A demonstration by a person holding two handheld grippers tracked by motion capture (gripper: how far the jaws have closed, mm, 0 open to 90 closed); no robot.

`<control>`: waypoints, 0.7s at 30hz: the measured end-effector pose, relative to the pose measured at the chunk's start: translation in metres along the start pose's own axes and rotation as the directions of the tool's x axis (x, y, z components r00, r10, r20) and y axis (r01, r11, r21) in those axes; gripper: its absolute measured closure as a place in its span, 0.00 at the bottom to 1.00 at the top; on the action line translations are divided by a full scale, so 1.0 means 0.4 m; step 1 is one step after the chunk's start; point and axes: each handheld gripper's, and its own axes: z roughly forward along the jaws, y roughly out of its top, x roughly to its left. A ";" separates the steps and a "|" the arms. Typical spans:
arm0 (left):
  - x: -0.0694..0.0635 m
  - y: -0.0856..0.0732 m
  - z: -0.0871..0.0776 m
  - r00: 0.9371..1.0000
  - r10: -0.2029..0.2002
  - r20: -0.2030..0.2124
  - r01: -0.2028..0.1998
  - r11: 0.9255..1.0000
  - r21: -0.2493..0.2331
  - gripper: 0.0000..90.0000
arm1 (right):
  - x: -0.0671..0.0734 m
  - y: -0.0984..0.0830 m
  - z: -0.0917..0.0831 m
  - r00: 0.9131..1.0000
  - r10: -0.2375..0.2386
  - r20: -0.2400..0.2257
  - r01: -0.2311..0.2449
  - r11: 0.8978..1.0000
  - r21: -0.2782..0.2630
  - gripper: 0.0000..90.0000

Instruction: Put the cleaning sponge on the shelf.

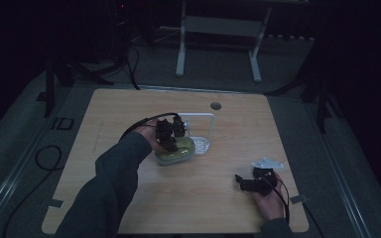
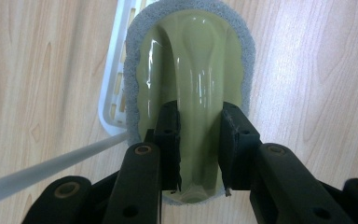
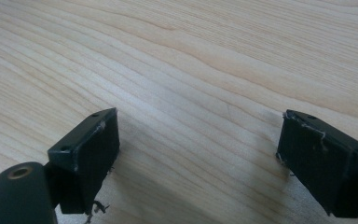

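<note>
Right now you have the scrubber [image 2: 191, 70], an olive-green plastic handle on a grey scouring pad, pinched by its raised centre ridge in your left gripper [image 2: 199, 154]. The jaws are clamped on either side of that ridge, closed about as far as the handle allows. The scrubber sits at the near edge of the white rack [image 2: 112, 88], overlapping its rim, near the middle of the table [image 1: 129, 109]; whether it is lifted or resting there is not clear from above. This looks like the grasp stage of moving the scrubber, either off the rack or onto it. Your next move calls for a steady, level lift so the pad clears the rack's rim and its white bar without snagging. Your right gripper [image 3: 198, 154] rests well apart near the table's right front corner, jaws spread wide over bare wood, holding nothing.
</note>
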 end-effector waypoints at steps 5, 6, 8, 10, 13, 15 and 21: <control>0.000 0.007 0.005 0.999 0.037 -0.006 -0.037 0.999 -0.013 0.80 | 0.000 0.000 0.000 1.000 -0.001 0.000 0.001 1.000 0.000 0.14; 0.000 0.011 0.007 0.999 0.047 0.002 -0.047 0.999 -0.012 0.80 | 0.000 0.000 0.000 1.000 -0.001 0.000 0.001 1.000 0.000 0.14; -0.001 0.015 0.010 0.998 0.059 -0.004 -0.059 0.998 -0.014 0.80 | 0.000 0.000 0.000 1.000 -0.001 0.000 0.001 1.000 0.000 0.14; -0.002 0.020 0.011 0.997 0.074 -0.010 -0.074 0.997 -0.006 0.80 | 0.000 0.000 0.000 1.000 -0.001 0.000 0.001 1.000 0.000 0.14; 0.001 0.031 0.008 0.996 0.092 -0.020 -0.092 0.996 -0.002 0.80 | 0.000 0.000 0.000 1.000 0.000 0.000 0.000 1.000 0.000 0.14; 0.004 0.038 0.004 0.995 0.098 -0.028 -0.098 0.995 -0.010 0.80 | 0.000 0.000 0.000 1.000 0.000 0.000 0.000 1.000 0.000 0.14; 0.008 0.047 0.014 0.994 0.109 -0.031 -0.109 0.994 -0.010 0.80 | 0.000 0.000 0.000 1.000 -0.001 0.000 0.001 1.000 0.000 0.14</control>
